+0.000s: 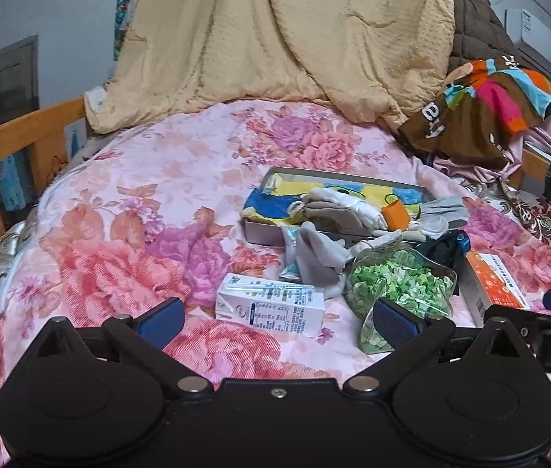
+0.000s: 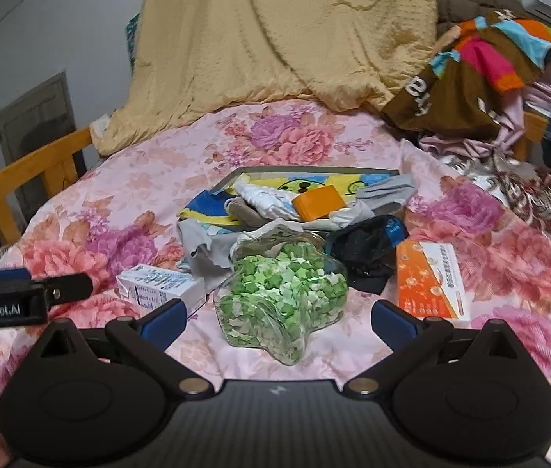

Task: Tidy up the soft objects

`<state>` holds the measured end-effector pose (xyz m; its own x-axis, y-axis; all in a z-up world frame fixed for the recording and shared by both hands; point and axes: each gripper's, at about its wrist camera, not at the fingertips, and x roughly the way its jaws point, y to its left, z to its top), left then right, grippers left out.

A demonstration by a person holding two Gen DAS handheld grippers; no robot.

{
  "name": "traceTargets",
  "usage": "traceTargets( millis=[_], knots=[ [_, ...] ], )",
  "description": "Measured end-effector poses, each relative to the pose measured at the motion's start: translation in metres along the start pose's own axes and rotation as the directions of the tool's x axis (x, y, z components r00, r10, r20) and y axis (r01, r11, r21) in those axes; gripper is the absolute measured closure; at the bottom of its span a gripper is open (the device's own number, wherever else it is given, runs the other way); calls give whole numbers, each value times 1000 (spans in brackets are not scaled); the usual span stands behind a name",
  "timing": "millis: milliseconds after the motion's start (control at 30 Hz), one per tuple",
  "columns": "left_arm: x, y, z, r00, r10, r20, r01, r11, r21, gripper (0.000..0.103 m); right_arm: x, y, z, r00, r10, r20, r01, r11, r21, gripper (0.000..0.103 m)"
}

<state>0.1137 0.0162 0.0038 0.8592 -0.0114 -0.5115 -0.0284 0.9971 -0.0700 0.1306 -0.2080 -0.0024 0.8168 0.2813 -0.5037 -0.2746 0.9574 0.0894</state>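
Observation:
On the floral bedspread lies a shallow grey box [image 1: 260,232] [image 2: 236,173] holding a yellow-and-blue cloth [image 1: 338,195] [image 2: 306,185], pale socks [image 1: 345,204] [image 2: 265,197] and an orange block [image 1: 395,214] [image 2: 318,202]. A grey cloth [image 1: 316,255] [image 2: 205,245] spills over the box's near edge. Black fabric [image 1: 445,245] [image 2: 365,251] lies to the right. My left gripper [image 1: 277,321] is open above a white milk carton [image 1: 269,304] [image 2: 160,286]. My right gripper [image 2: 277,321] is open, hovering just before a star-shaped glass jar of green paper stars [image 2: 281,292] [image 1: 398,284].
An orange-and-white medicine box [image 2: 433,286] [image 1: 490,286] lies right of the jar. A beige quilt [image 1: 275,39] [image 2: 275,39] and piled clothes [image 1: 482,105] [image 2: 470,70] fill the back. A wooden bed rail [image 1: 14,144] [image 2: 25,179] runs along the left.

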Motion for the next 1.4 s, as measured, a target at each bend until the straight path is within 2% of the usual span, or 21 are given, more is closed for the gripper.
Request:
traceTargets(
  millis=[267,367,533,800,1000,1133,1267,1400],
  knots=[
    [29,3,20,998,-63,-21,64,995,74,1,20,11,13,1000,21,-2,-21,990,-138,0],
    [45,5,26,992,-114,-60,119,989,89,1,30,19,17,1000,25,-7,-26,976,-215,0],
    [68,12,35,987,-144,-70,150,984,96,1,47,32,24,999,41,3,-38,944,-328,0],
    [99,27,46,979,-182,-90,184,983,19,1,86,40,35,998,56,-15,-57,894,-445,0],
    [117,34,49,969,-229,-94,227,973,-33,1,111,45,46,999,50,14,-36,859,-511,0],
    [127,44,50,955,-283,-91,271,955,-122,1,120,45,48,999,37,27,-16,839,-544,1],
    [138,48,53,924,-371,-89,348,915,-205,1,134,49,45,1000,16,16,-3,797,-604,1],
    [148,44,54,894,-441,-80,415,881,-226,1,147,54,42,1000,-1,4,3,753,-658,1]
  ],
)
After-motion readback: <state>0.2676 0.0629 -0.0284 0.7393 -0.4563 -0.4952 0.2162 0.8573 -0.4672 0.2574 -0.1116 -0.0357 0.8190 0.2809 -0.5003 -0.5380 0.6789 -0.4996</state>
